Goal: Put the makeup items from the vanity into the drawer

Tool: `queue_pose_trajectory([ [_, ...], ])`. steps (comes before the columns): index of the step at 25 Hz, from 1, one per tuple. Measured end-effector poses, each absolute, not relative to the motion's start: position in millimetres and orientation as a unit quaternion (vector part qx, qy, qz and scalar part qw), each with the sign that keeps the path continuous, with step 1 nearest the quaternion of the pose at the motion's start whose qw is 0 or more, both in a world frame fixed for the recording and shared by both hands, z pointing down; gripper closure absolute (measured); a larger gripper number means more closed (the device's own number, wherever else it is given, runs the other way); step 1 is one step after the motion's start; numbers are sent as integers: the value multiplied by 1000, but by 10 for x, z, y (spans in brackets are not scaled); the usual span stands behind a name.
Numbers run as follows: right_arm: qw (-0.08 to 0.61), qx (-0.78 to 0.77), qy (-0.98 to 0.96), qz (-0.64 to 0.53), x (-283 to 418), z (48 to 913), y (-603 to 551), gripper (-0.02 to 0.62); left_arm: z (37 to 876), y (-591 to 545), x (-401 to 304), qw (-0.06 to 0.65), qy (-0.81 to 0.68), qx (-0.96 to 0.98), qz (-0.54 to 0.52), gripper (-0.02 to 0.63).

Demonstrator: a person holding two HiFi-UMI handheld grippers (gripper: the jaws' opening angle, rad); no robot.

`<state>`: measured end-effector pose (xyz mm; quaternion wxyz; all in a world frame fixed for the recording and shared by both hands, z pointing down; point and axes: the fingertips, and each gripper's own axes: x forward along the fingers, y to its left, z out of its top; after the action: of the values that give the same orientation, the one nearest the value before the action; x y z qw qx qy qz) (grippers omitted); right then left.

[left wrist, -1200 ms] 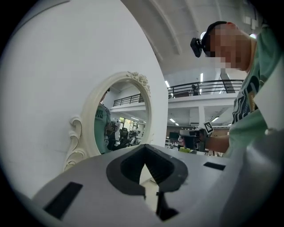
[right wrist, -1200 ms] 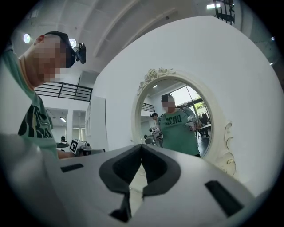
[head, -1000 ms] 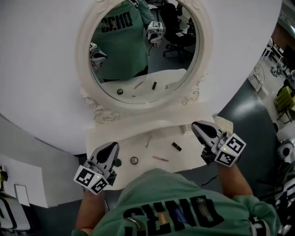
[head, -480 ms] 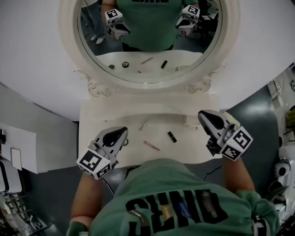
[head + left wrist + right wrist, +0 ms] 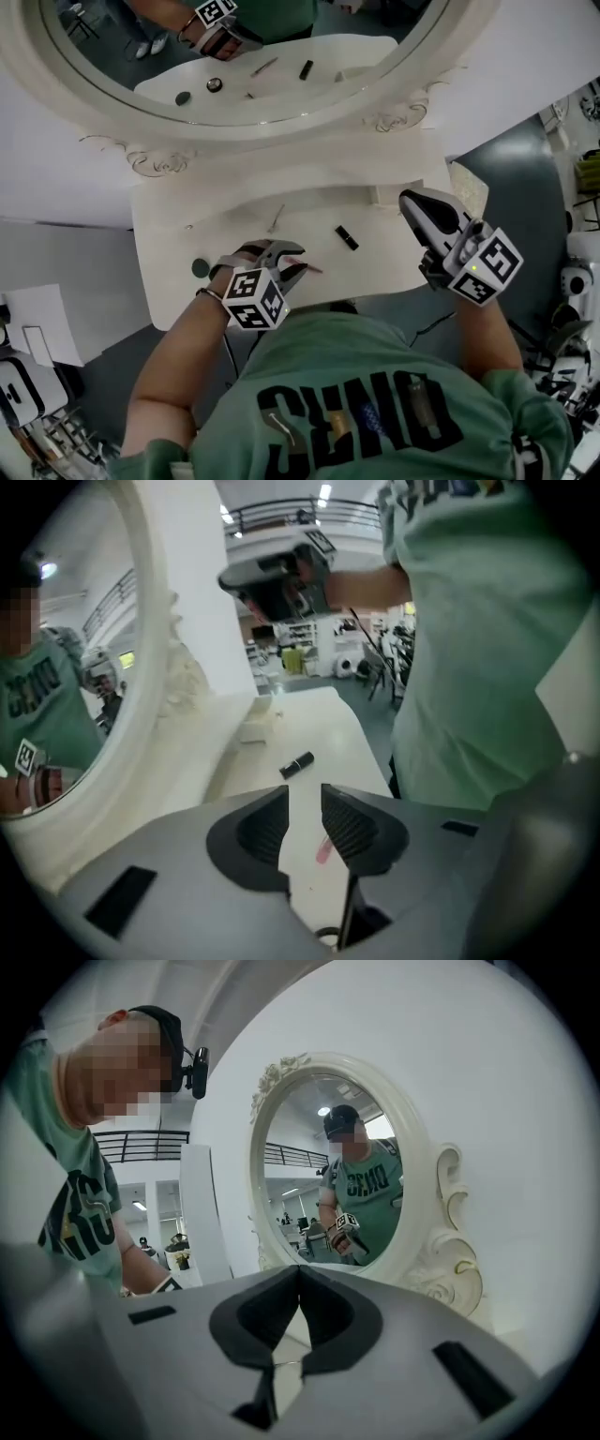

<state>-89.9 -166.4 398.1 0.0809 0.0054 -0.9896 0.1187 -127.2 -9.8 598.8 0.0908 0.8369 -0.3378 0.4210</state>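
Observation:
On the white vanity top (image 5: 169, 234) lie a pink stick (image 5: 307, 267), a black lipstick (image 5: 346, 237), a thin pale stick (image 5: 275, 218) and a dark round item (image 5: 201, 268). My left gripper (image 5: 292, 264) hovers low over the near edge; its jaws are opening and stand apart. In the left gripper view (image 5: 305, 803) the pink stick (image 5: 324, 848) shows in the gap, lying on the table untouched, and the black lipstick (image 5: 297, 764) lies farther on. My right gripper (image 5: 414, 202) is held above the vanity's right end, shut and empty (image 5: 298, 1274).
A round mirror in an ornate white frame (image 5: 394, 117) stands at the back of the vanity. A small white box (image 5: 253, 730) sits near the mirror's base. The person's green shirt (image 5: 356, 403) covers the vanity's front edge. Grey floor (image 5: 525, 178) lies to the right.
My left gripper has swung right along the front edge to the pink stick, and its jaws have parted. The right gripper has hardly moved. The head view has shifted down.

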Motion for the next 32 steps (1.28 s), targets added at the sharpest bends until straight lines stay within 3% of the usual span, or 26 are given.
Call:
queue_pose_trajectory([
  [5,96,11,-985,142,-789,4263,-1634,584,6849,63,-1022,84,-197,814,541,434],
  [11,98,24,-983,154,-636,4353,-1703,584,7336,156,-932,94,-133,790,591,433],
  [19,104,33,-980,168,-515,4507,-1723,584,7382,117,-961,151,-112,795,576,446],
  [22,106,28,-980,166,-526,4513,-1671,584,7376,121,-954,160,-108,797,573,551],
  [32,93,66,-982,148,-230,4305,-1827,584,6874,-145,-836,160,-191,837,486,557],
])
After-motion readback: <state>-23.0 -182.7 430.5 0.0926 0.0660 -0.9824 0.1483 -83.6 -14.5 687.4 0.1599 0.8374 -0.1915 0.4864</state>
